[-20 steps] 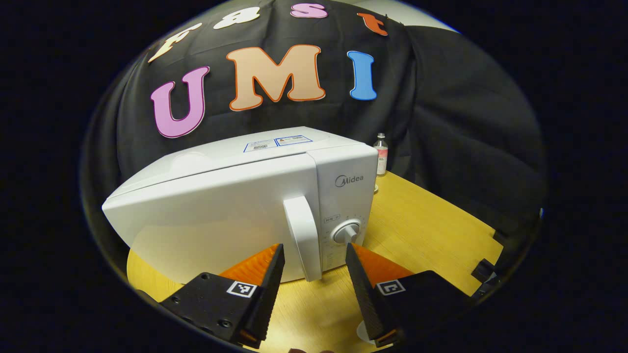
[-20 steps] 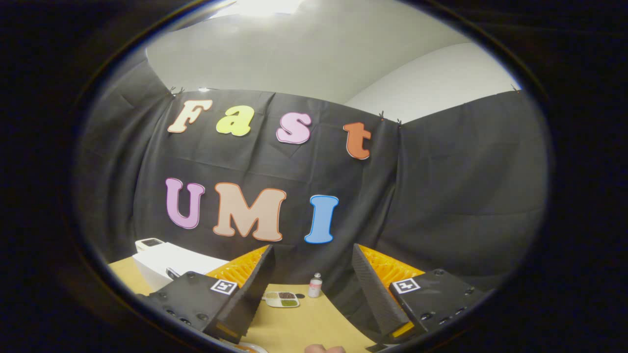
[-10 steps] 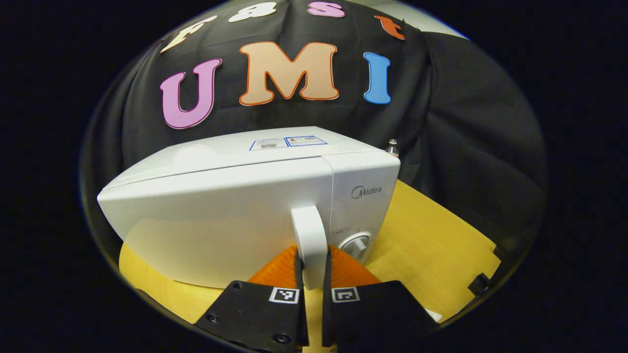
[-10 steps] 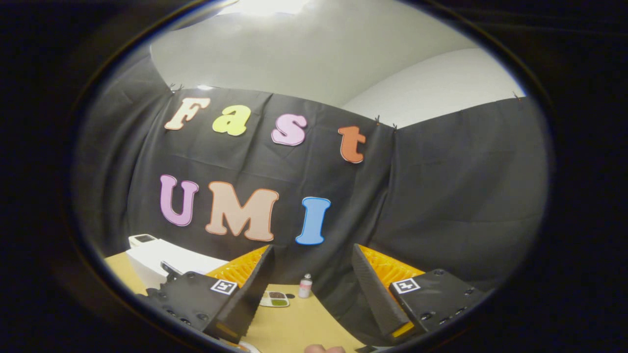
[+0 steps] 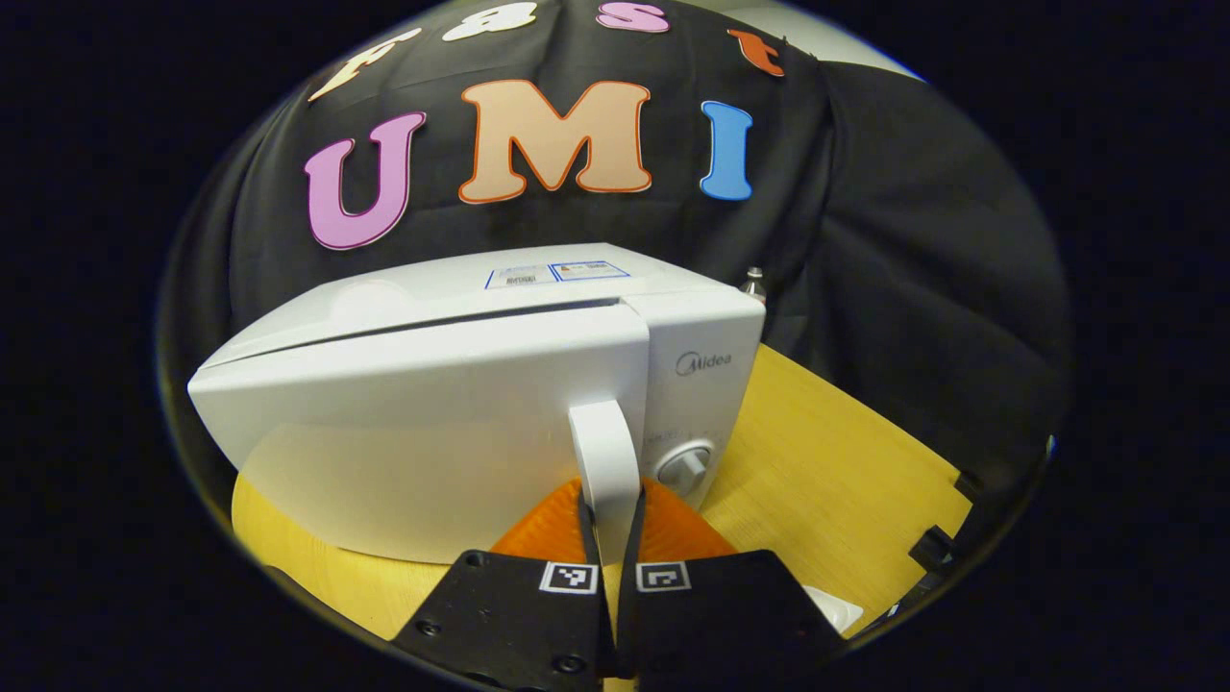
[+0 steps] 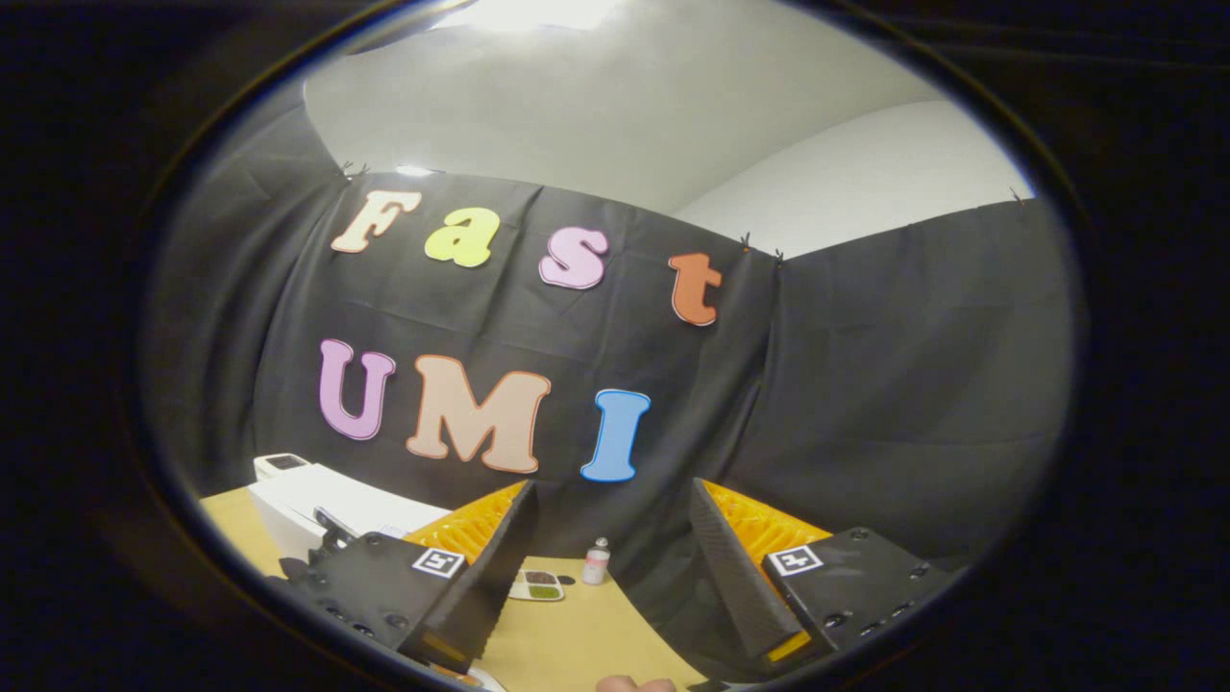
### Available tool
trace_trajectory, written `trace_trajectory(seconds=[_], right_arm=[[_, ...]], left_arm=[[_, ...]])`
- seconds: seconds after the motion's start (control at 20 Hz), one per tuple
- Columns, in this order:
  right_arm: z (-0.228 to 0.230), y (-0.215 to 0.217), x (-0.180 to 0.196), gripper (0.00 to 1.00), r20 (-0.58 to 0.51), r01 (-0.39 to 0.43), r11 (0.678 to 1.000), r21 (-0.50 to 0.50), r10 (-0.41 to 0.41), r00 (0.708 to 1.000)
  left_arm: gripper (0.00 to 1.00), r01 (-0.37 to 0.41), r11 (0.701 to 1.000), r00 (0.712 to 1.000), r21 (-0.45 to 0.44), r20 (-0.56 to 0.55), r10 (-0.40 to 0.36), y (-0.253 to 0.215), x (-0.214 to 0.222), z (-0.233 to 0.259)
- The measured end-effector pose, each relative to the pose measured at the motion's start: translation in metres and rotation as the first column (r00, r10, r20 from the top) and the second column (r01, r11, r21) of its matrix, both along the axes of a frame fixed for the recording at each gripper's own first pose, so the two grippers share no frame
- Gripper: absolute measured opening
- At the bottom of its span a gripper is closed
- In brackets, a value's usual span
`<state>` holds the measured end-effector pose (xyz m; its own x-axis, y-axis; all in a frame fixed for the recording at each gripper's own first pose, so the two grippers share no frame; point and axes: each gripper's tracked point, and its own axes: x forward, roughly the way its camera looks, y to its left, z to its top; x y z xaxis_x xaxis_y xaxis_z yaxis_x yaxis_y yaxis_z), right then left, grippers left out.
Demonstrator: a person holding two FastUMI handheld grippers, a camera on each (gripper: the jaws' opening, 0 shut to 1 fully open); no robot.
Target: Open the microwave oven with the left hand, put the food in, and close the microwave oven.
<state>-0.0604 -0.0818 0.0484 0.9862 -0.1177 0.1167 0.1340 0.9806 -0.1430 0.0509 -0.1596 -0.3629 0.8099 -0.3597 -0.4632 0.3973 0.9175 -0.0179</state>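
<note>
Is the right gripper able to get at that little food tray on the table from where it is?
Probably yes: the right gripper is open and empty, and the bare table lies between it and the food tray.

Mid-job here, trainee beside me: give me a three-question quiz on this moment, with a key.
1. True or false: the left gripper is shut on the door handle.
2. The microwave door is: A) wide open, B) cracked open along its top edge, C) removed.
3. Fill in: the right gripper is ____ and holds nothing.

Key: 1 true: both fingers press on the handle. 2 B: a dark gap runs along the door's top edge. 3 open: its fingers stand apart above the table, with a small bottle and a food tray beyond.
</note>
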Motion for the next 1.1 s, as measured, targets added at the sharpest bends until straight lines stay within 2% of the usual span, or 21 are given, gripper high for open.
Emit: trace_trajectory(seconds=[0.15, 0.25, 0.65, 0.85, 1.1], right_arm=[[-0.009, 0.009, 0.002, 0.97, -0.017, -0.027, 0.999, 0.037, 0.028, 0.999], [-0.016, 0.018, 0.005, 0.98, -0.031, -0.053, 0.998, 0.028, 0.054, 0.998], [-0.062, 0.045, 0.007, 0.97, -0.098, -0.130, 0.991, 0.023, 0.132, 0.986], [-0.093, 0.065, 0.009, 0.97, -0.129, -0.184, 0.983, 0.016, 0.184, 0.974], [-0.144, 0.097, 0.008, 0.97, -0.181, -0.278, 0.961, 0.006, 0.274, 0.944]], left_arm=[[0.00, 0.022, 1.000, 1.000, -0.001, 0.020, -0.022, 0.006, -0.021, 0.002], [0.00, 0.027, 1.000, 1.000, -0.006, -0.007, -0.027, 0.011, -0.032, 0.001], [0.00, 0.067, 0.997, 0.998, -0.027, 0.012, -0.067, 0.030, -0.076, 0.007], [0.00, 0.057, 0.998, 0.998, -0.028, 0.004, -0.057, 0.049, -0.106, 0.008], [0.00, 0.027, 0.999, 1.000, -0.023, -0.003, -0.027, 0.074, -0.134, 0.011]])
